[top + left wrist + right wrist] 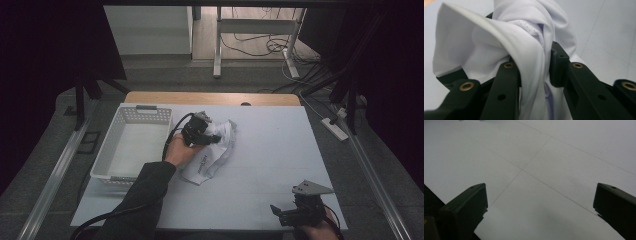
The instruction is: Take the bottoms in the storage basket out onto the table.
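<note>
A white cloth (215, 152) with small printed lettering lies bunched on the white table (270, 155), just right of the basket. My left gripper (212, 138) is shut on a fold of the white cloth (529, 37); in the left gripper view the fabric is pinched between the two black jaws and drapes over them. My right gripper (281, 212) rests near the table's front right edge, and its jaws stand wide apart over bare table (536, 170) with nothing between them.
A white perforated plastic basket (131, 145) stands at the left of the table, with nothing in it. A wooden strip (210, 98) runs along the table's far edge. Beyond it are desk legs and cables (270, 45) on the floor.
</note>
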